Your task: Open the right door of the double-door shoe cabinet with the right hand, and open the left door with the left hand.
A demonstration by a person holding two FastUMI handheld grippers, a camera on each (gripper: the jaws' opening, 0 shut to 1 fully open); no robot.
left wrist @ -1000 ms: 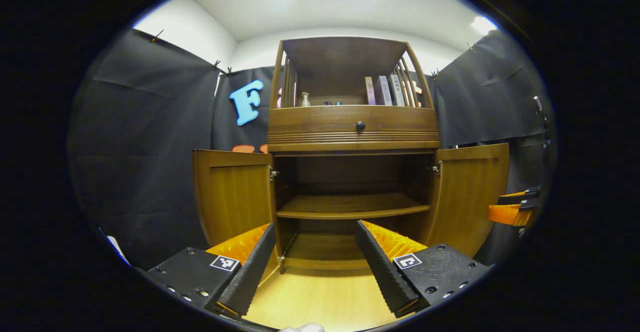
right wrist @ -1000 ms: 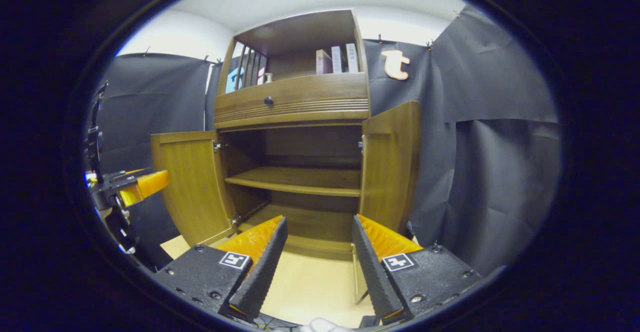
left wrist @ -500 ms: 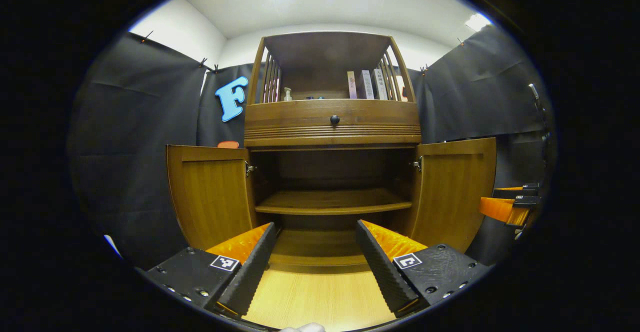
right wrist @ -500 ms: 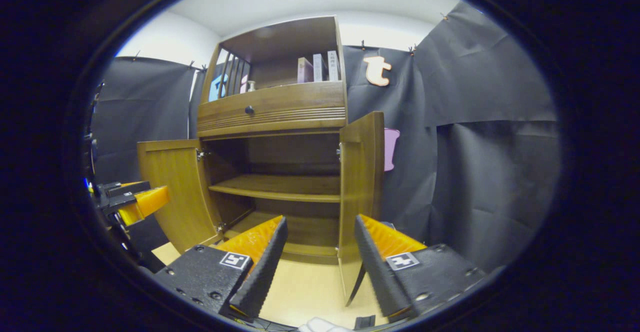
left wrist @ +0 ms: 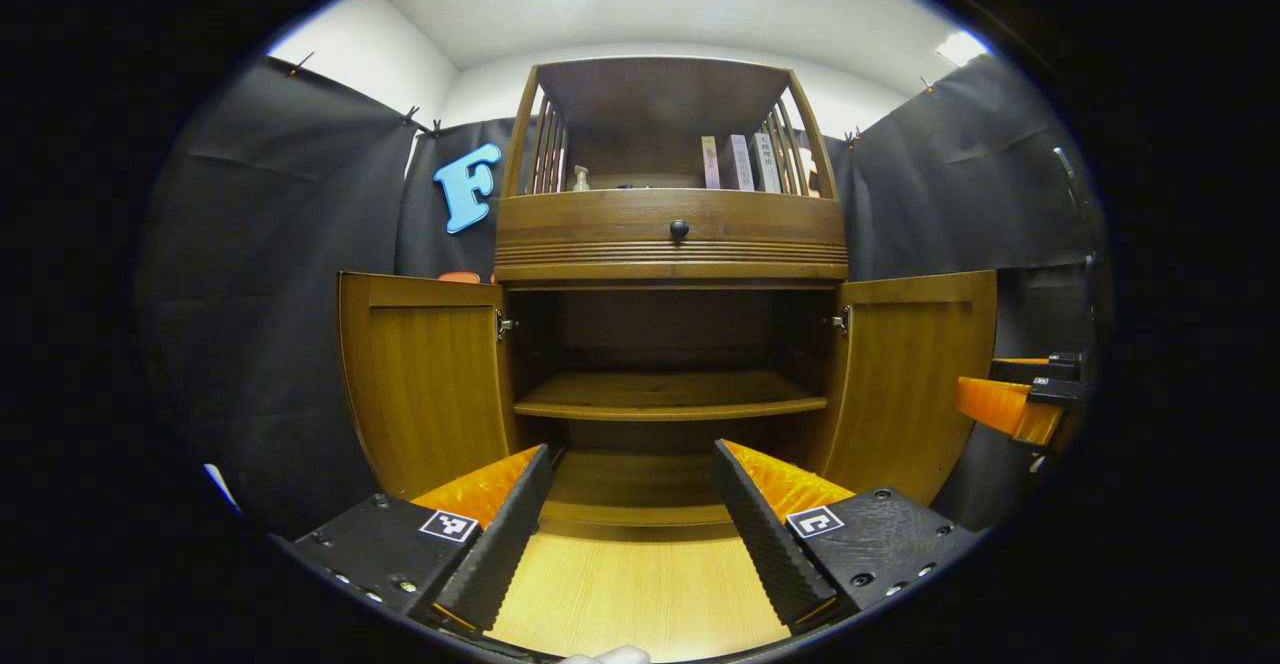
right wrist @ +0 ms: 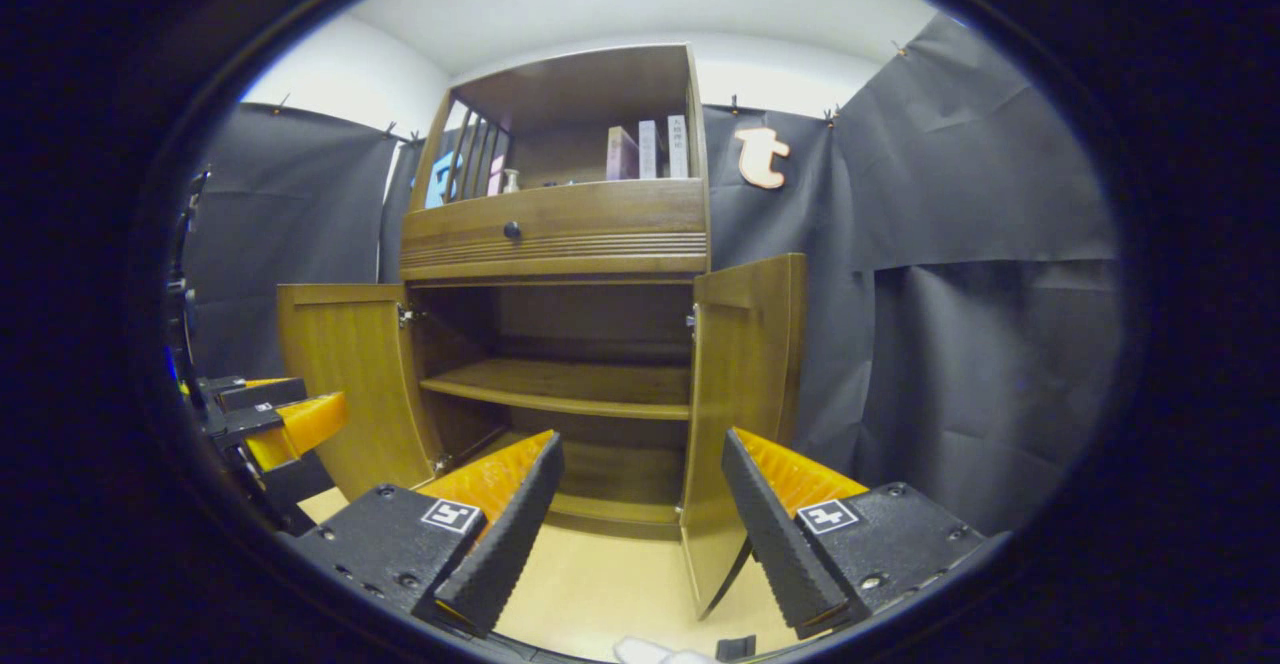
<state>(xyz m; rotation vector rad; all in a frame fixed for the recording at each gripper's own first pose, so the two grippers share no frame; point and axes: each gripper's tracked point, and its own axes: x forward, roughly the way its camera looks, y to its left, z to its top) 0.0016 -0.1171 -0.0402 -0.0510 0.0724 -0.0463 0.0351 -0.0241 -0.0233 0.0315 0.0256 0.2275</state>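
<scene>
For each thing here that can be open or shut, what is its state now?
left door: swung wide open
right door: swung wide open
drawer: shut
left gripper: open, holding nothing
right gripper: open, holding nothing
</scene>
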